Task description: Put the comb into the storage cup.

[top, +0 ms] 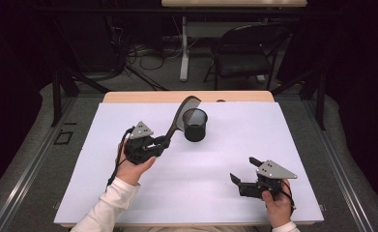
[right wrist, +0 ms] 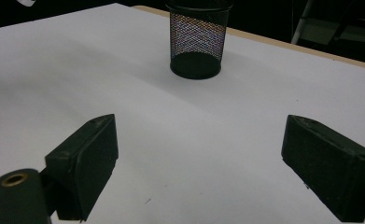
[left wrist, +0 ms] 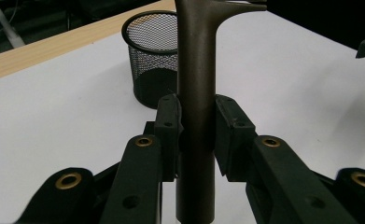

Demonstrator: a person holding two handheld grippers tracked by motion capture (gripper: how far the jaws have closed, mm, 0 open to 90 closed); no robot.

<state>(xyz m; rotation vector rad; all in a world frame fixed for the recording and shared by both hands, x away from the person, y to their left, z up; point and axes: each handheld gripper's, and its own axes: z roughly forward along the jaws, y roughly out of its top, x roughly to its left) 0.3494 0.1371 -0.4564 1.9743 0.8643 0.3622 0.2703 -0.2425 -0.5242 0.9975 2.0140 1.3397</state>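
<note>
A black mesh cup (top: 195, 124) (left wrist: 154, 56) (right wrist: 199, 37) stands upright on the white table cover (top: 201, 188), near its far middle. My left gripper (top: 163, 142) (left wrist: 196, 123) is shut on the handle of a dark long-handled spatula (top: 179, 118) (left wrist: 196, 79). The spatula slants up and away, with its broad head just left of the cup's rim. My right gripper (top: 243, 169) (right wrist: 199, 158) rests low at the near right, its jaws wide apart with nothing between them, facing the cup from a distance.
The wooden table edge (top: 186, 96) shows beyond the white cover. Behind the table are a black folding chair (top: 244, 53), a white table leg (top: 184, 48) and cables on the floor. Bare white surface lies between the two grippers.
</note>
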